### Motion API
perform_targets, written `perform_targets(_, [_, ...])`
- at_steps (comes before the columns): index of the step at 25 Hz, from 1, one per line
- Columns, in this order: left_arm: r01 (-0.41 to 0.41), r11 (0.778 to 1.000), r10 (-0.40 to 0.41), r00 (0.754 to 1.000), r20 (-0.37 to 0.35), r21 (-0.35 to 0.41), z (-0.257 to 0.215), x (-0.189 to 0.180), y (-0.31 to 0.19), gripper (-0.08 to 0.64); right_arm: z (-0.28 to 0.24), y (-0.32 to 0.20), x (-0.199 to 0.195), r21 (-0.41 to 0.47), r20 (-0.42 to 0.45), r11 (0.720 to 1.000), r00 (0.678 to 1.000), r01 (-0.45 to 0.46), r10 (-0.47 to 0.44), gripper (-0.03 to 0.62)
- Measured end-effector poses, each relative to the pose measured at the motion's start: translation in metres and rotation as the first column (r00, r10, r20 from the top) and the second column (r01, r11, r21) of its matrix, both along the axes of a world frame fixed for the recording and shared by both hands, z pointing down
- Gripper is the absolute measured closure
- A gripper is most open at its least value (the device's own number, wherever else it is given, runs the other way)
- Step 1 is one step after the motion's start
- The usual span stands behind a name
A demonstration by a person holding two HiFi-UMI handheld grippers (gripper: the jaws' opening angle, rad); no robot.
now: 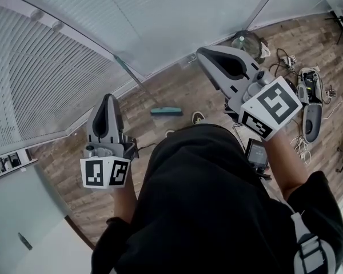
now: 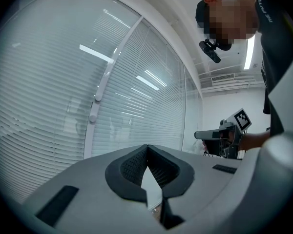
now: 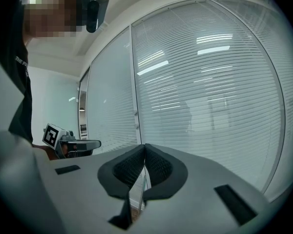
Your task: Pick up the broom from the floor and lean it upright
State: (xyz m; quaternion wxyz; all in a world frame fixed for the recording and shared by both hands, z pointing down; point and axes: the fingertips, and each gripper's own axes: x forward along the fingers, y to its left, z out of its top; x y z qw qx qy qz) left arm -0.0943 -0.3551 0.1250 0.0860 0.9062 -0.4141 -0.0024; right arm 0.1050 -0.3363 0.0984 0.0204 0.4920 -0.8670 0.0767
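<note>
Broom [image 1: 165,111] by glass [image 1: 188,21] in head view alone; left gripper [image 1: 109,99], right gripper [image 1: 204,52] jaws clenched.

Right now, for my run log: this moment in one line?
broom: leaning on glass wall; left gripper: shut, empty; right gripper: shut, empty

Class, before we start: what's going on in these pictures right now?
A person holds the left tongs and the right tongs out level, both shut and empty. The broom appears to lean with its handle against the glass wall, its teal head on the wooden floor ahead of the person. Neither pair of tongs touches it.
</note>
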Motion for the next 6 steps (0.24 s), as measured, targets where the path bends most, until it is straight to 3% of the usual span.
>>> perform_targets(6, [-0.006,1.0,0.006,1.0,-0.003,0.004,-0.0022,0.0017,0.0017,0.538,-0.0005,0.0004,0.0027,0.0,-0.01,1.0,1.0,-0.001,0.001,0.574])
